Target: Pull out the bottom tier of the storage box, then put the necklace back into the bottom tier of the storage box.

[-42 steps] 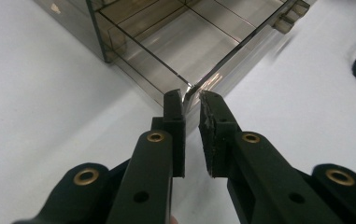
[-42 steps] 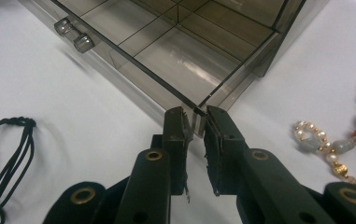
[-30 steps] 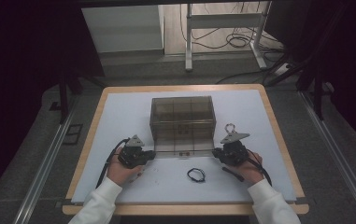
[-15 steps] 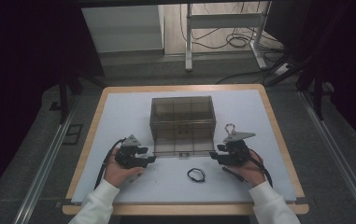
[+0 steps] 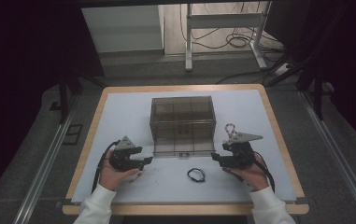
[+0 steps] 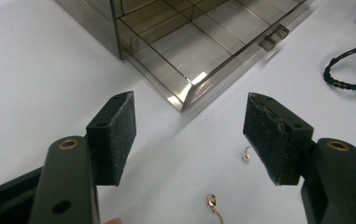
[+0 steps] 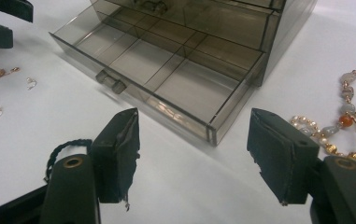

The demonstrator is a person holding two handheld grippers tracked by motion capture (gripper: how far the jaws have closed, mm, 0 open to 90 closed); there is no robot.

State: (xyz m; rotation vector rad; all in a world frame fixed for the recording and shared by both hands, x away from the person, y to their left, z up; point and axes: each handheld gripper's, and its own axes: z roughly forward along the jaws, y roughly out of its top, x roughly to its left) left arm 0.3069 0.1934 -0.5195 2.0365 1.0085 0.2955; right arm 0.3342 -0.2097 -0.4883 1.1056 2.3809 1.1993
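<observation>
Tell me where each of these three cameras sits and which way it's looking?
High view: above the person's side, looking forward and down at the table; forearms, hands, left gripper, right gripper show.
Left gripper view: behind its open jaws, facing the drawer box's corner.
Right gripper view: behind its open jaws, facing the open drawer.
Shared: drawer box, black cord bracelet.

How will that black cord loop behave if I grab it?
The cord loop is thin and braided, lying flat on the table, so it is probably floppy and light and would droop from one strand. Its low profile may let pads slide over it; a push would likely just drag it.
</observation>
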